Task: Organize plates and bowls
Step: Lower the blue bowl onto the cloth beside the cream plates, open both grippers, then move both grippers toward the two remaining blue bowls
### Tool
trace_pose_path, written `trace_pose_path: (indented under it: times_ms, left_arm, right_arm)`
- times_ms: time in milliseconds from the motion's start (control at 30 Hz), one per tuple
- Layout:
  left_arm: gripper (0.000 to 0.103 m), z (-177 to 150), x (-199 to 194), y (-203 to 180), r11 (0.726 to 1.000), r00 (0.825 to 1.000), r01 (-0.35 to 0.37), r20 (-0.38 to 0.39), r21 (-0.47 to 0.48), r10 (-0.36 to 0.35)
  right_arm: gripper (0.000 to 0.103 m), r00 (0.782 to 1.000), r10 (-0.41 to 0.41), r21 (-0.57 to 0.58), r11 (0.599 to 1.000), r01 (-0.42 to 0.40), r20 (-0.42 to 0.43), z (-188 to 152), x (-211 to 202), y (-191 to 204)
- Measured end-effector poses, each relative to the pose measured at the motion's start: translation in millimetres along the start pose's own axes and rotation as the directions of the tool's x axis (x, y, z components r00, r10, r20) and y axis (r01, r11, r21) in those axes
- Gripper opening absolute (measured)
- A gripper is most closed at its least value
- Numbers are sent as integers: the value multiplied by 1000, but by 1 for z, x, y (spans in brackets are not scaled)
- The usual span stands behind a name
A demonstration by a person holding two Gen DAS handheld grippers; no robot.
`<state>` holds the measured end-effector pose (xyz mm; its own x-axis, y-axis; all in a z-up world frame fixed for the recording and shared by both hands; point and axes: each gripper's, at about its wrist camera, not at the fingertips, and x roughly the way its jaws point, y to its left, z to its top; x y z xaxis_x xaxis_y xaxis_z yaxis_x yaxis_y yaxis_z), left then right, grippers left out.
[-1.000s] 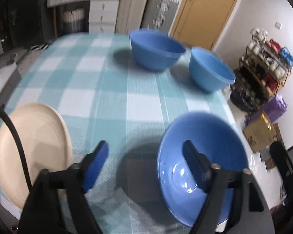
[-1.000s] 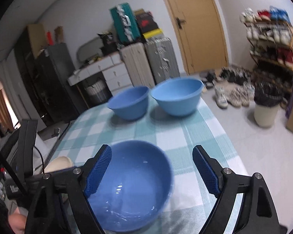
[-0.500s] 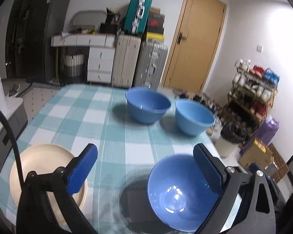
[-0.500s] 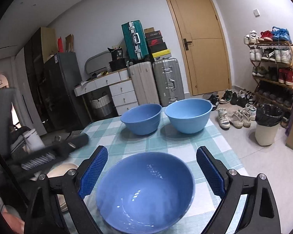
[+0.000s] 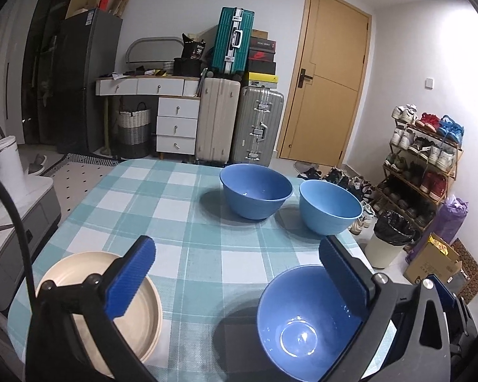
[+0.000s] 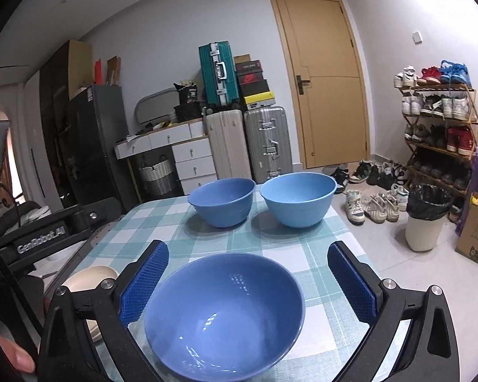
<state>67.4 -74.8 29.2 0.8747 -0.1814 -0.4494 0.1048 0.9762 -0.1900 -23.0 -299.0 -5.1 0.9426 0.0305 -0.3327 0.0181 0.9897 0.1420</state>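
Right wrist: near bowl (image 6: 223, 315) fronts two far bowls (image 6: 221, 202).

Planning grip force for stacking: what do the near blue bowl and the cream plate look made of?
Near blue bowl: probably glazed ceramic or glossy melamine; sharp light glints inside, uniform colour, thick rounded rim. Cream plate: matte, with no glints, so perhaps plastic or wheat-fibre composite rather than glazed ware; a second edge below hints at a stack. Neither can be settled by look alone.

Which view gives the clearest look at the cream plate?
The left wrist view: the cream plate lies near the table's front left corner, mostly visible behind the left gripper's finger. The right wrist view shows only a sliver of its rim behind the right gripper.
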Motion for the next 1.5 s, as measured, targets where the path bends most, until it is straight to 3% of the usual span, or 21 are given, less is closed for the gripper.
trace_pose_path:
  times_ms: [567,900,1033,1133,1233,1367,1500]
  left_arm:
    - [103,-2,0,-3,1000,1000,-14,-24,16,15]
    - [103,-6,8,-8,999,998,-23,-57,30,25]
    - [103,-5,10,-10,999,998,-30,-54,35,32]
    - [103,4,13,-14,998,997,-47,-67,33,49]
    - [103,18,12,-21,999,997,-21,-72,34,24]
    - [103,37,30,-44,995,988,0,-157,100,16]
    - [103,55,64,-75,987,957,57,-290,151,-11]
  right_arm:
    - [102,999,-20,57,998,21,-27,1,6,-14]
    - [102,999,5,125,992,0,-37,2,7,-25]
    - [102,994,94,167,983,-83,-60,3,9,-30]
    - [102,992,106,154,983,-96,-64,8,8,-32]
    - [102,994,85,116,990,-77,-70,19,9,-39]
    - [102,994,58,103,993,-48,-92,49,16,-62]
    - [102,991,58,125,991,-42,-123,88,32,-90]
